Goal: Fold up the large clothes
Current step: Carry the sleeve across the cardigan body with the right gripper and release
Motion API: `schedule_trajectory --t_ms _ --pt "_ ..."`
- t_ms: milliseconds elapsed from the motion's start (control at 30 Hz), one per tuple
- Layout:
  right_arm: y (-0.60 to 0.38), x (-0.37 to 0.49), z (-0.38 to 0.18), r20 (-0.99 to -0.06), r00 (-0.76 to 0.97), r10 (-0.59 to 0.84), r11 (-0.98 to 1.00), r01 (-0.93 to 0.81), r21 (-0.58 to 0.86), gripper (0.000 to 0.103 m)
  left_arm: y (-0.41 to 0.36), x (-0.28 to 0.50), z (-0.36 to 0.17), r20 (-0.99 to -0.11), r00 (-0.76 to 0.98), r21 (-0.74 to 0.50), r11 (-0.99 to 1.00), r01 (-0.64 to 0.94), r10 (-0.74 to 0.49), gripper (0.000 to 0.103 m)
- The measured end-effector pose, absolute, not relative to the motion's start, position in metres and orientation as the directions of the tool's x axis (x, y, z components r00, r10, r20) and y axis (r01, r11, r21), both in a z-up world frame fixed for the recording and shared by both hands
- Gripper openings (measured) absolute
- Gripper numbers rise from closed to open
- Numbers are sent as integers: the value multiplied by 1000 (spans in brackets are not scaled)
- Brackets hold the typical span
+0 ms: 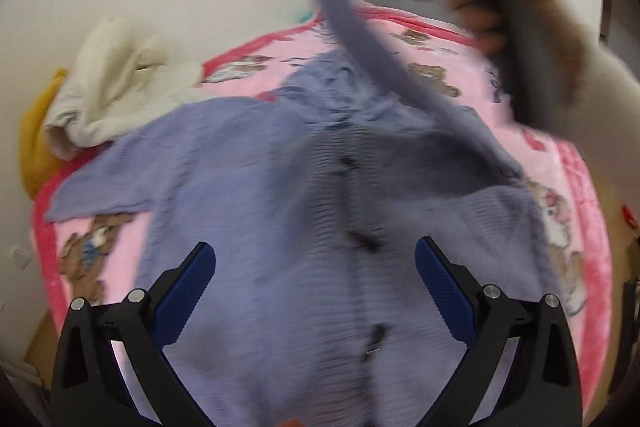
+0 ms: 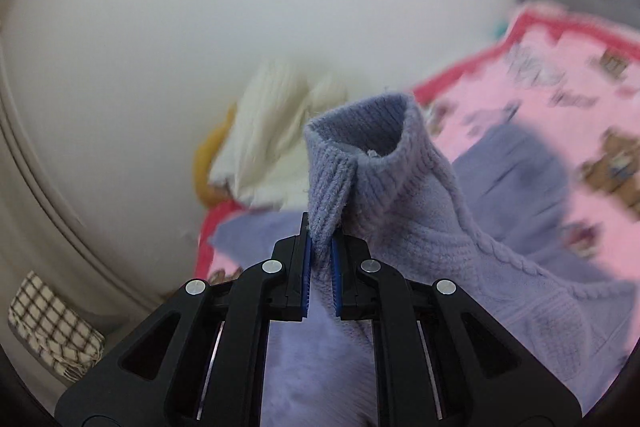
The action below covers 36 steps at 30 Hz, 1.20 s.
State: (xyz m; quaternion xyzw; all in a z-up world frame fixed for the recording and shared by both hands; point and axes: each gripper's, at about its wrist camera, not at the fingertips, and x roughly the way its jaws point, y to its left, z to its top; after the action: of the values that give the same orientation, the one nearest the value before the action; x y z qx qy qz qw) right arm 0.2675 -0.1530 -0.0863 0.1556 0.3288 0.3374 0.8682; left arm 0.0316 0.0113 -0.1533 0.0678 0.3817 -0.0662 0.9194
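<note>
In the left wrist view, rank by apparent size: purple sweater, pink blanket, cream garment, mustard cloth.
1. Purple sweater, though nearness inflates it.
2. Pink blanket, partly covered, likely larger in truth.
3. Cream garment.
4. Mustard cloth, mostly hidden.

Lavender knit sweater (image 1: 256, 195) on a pink, red-edged blanket (image 1: 576, 211) — brown bear print — beside cream clothing (image 1: 116, 83).

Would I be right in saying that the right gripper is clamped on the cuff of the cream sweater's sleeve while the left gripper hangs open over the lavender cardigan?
Not quite: the right gripper is clamped on the cuff of the lavender cardigan, as the right wrist view shows. The cream sweater lies untouched by the wall. The left gripper is indeed open over the cardigan.
</note>
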Motion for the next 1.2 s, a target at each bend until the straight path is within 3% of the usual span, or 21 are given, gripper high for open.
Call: schedule_trajectory --t_ms 267,400,467,500,533,600,800,933,1067,1133,1200 --pt "24 303 -202 -754 483 445 884 -371 284 8 90 18 -169 -746 666 -6 1000 7 -9 98" --pt "64 301 -233 -815 463 350 910 -374 178 9 114 12 -172 -745 667 -28 1000 -8 -15 98" --pt "71 300 -243 -836 441 327 911 -381 156 13 123 12 -171 -738 675 -36 999 -9 -21 98" --pt "73 300 -245 -841 421 338 905 -391 168 22 128 12 -170 -734 679 -39 999 -18 -16 98" --pt "75 300 -247 -842 400 363 894 -404 193 34 132 12 -169 -732 681 -46 999 -23 -18 98" --pt "77 297 -245 -829 389 402 877 -423 228 46 140 13 -167 -727 686 -74 997 -30 -34 98" --pt "65 265 -205 -680 411 607 777 -487 398 62 176 18 -167 -708 698 -199 979 -55 -105 98" --pt "47 228 -180 -594 500 630 773 -479 415 64 222 27 -170 -689 712 -268 961 -75 -137 98" --pt "38 182 -167 -527 647 550 833 -379 404 64 279 43 -163 -609 778 -221 975 22 -155 98" --pt "41 163 -170 -519 708 480 864 -278 420 64 301 52 -160 -606 788 -159 987 10 -106 98" --pt "46 150 -167 -510 768 388 895 -183 406 64 325 59 -156 -602 793 -175 984 -12 -97 98"
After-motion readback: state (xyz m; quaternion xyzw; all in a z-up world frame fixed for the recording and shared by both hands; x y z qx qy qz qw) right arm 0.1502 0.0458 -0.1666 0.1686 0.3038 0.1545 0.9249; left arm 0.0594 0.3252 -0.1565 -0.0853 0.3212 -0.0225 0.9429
